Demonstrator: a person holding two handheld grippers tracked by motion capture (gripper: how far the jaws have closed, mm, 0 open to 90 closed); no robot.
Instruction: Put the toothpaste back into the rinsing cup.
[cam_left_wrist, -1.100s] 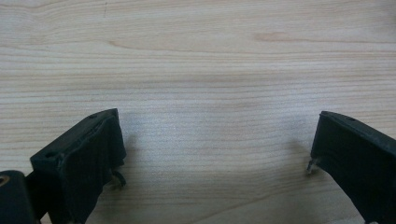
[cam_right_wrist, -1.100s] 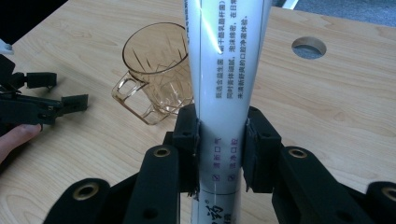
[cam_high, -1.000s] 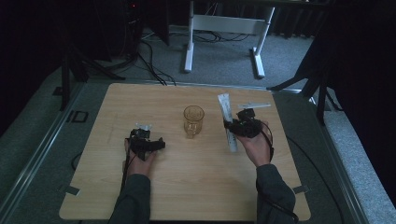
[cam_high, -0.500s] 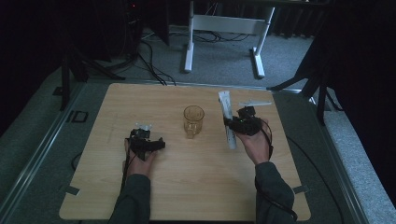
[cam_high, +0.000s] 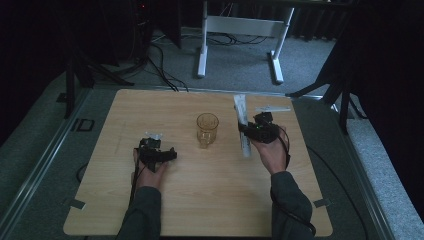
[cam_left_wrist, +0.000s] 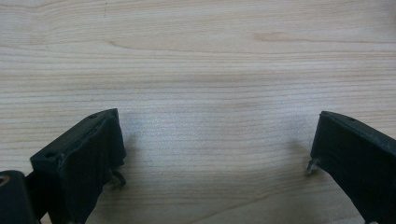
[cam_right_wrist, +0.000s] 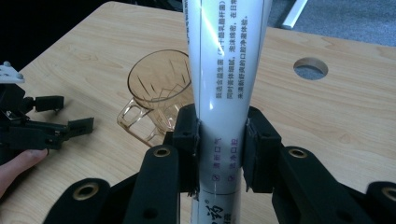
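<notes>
The wooden table (cam_high: 210, 200) carries an amber glass mug (cam_high: 207, 129), which stands just left of the right gripper (cam_right_wrist: 219, 135) and well right of the left gripper (cam_high: 159, 154). The right gripper's jaws are clamped on a white toothpaste tube (cam_right_wrist: 224, 79) that runs up beyond them. The left gripper's jaws stand wide apart over bare wood, holding nothing.

In the right gripper view the white tube (cam_right_wrist: 224, 88) is cut off by the top and bottom edges, and its sides are covered where the right tongs (cam_right_wrist: 219, 140) clamp it. Part of the amber glass mug (cam_right_wrist: 156, 95) is hidden behind the tube. Small print on the tube cannot be read fully. In the left gripper view the left tongs (cam_left_wrist: 215, 154) are cropped at the bottom and right edges. In the high view the forearms are cut off at the desk's (cam_high: 210, 200) near edge.
</notes>
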